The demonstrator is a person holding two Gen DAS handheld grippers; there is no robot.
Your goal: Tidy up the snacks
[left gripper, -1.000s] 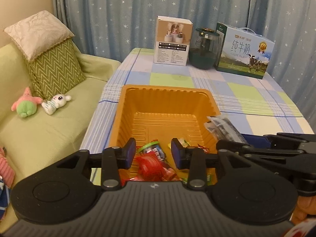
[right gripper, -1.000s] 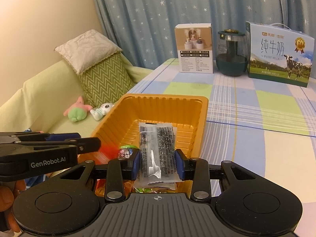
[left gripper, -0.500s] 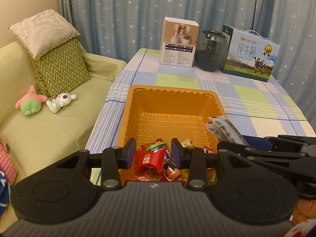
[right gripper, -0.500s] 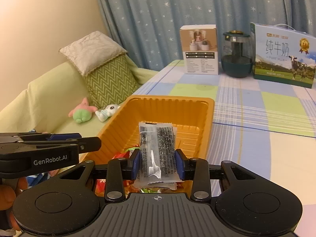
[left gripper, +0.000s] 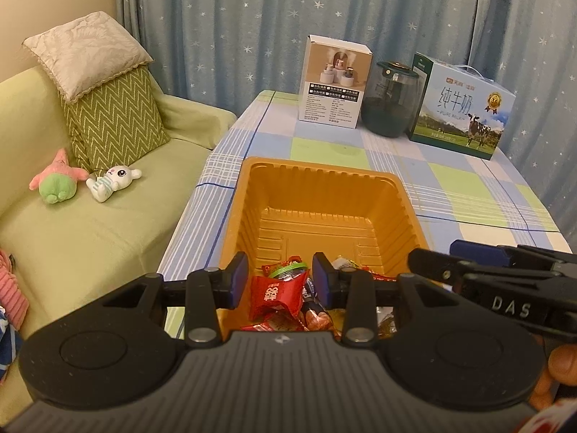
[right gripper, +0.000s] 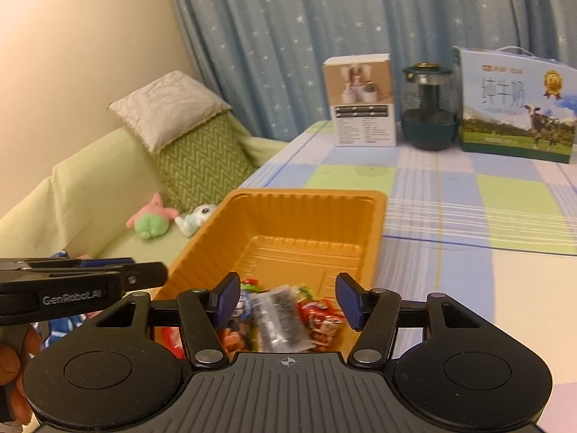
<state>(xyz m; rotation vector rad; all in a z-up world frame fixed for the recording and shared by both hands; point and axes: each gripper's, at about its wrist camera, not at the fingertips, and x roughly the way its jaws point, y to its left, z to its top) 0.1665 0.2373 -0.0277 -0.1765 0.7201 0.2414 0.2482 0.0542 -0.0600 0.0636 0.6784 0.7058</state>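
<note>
An orange plastic tray (left gripper: 324,195) (right gripper: 306,231) sits on the checked tablecloth with several wrapped snacks in its near end. A red packet (left gripper: 276,294) lies on the pile below my left gripper (left gripper: 280,281), which is open and empty above the tray's near edge. My right gripper (right gripper: 288,299) is open above the same end. The clear packet of dark snack (right gripper: 283,319) lies loose on the pile beneath it. The right gripper's body shows at the right of the left wrist view (left gripper: 505,281).
A white carton (left gripper: 333,81), a dark glass jar (left gripper: 391,99) and a milk box (left gripper: 463,108) stand at the table's far edge. A green sofa (left gripper: 72,216) with cushions and two plush toys lies left of the table.
My right gripper has opened and let the clear packet drop into the tray. Both grippers have pulled back and up a little. A red packet now lies on the pile.
</note>
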